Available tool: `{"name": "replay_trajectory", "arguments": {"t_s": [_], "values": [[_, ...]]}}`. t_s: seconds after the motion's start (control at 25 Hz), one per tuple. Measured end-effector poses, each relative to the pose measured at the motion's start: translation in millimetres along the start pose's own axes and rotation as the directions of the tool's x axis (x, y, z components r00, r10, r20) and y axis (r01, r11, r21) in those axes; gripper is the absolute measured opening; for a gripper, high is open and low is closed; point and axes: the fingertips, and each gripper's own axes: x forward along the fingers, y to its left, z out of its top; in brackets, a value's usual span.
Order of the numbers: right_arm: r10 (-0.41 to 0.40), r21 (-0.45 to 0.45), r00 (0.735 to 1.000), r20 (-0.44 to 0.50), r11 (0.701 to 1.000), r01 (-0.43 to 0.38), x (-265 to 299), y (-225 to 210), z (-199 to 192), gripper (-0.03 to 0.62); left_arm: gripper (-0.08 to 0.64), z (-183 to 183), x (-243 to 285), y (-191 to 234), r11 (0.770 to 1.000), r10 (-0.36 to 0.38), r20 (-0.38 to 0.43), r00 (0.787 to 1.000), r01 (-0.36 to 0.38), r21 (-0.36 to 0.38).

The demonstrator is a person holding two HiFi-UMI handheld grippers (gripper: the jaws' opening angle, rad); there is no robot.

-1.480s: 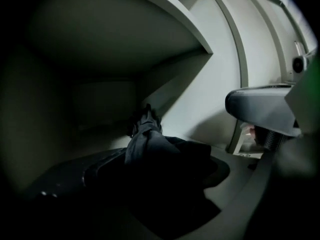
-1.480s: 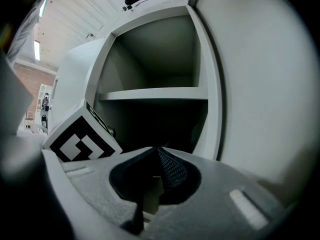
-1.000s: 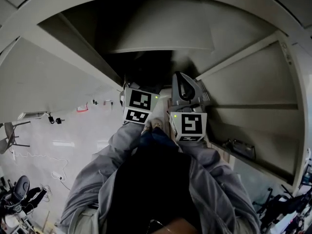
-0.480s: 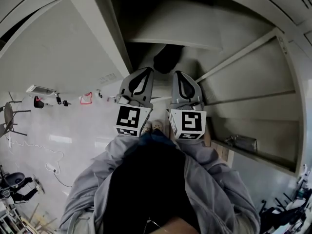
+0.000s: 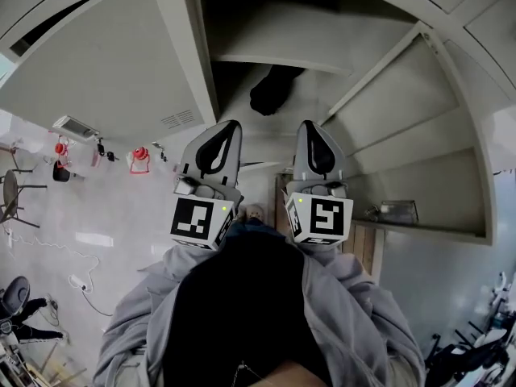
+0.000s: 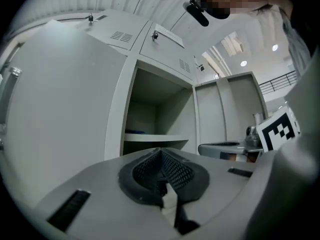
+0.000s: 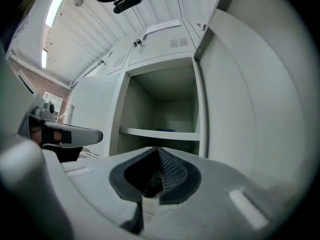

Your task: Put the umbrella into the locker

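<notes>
My left claw (image 5: 231, 127) has just closed and, like the right claw (image 5: 311, 127), is pressed together and empty. The umbrella (image 5: 272, 92) lies in the locker (image 5: 274, 31) under the shelf (image 5: 282, 57). If it sits near the front edge, the door (image 5: 97, 79) may jam on it.

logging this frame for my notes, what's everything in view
locker: one, pale grey, open, straight ahead
door panels: two, pale grey, flanking the opening
shelf: one, pale grey, inside locker
dark bundle, likely the umbrella: one, black, inside locker under shelf
blue item: one, on shelf, unidentifiable
red items: two, left of locker
chair: one, dark, far left
sleeves: two, grey, bottom
left gripper: grey, jaws just closed, empty
right gripper: grey, jaws shut, empty
</notes>
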Motion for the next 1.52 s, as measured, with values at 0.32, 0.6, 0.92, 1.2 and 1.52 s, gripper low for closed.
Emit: {"name": "replay_trajectory", "arguments": {"t_s": [0.32, 0.6, 0.92, 1.2, 1.52], "values": [[0.017, -0.026, 1.0, 0.018, 1.0, -0.017, -28, 6, 14, 0.003, 0.006, -1, -18, -8, 0.999, 0.036, -0.006, 0.999, -0.036, 0.035], [0.023, -0.02, 1.0, 0.004, 1.0, -0.022, -35, 13, 4, 0.003, 0.006, -10, -17, -14, 0.998, 0.014, 0.001, 1.0, -0.014, 0.062], [0.035, -0.029, 0.999, 0.007, 0.999, -0.035, -31, 16, 5, 0.003, 0.006, -7, -14, -17, 0.997, 0.0, -0.001, 1.0, 0.0, 0.074], [0.055, -0.023, 0.998, 0.004, 0.998, -0.055, -27, 19, 4, 0.003, 0.006, -7, -9, -21, 0.997, -0.02, -0.006, 1.0, 0.02, 0.074], [0.068, -0.021, 0.998, -0.011, 0.997, -0.068, -18, 14, -1, 0.003, 0.006, -12, 1, -20, 0.998, -0.032, -0.009, 0.999, 0.032, 0.057]]}}
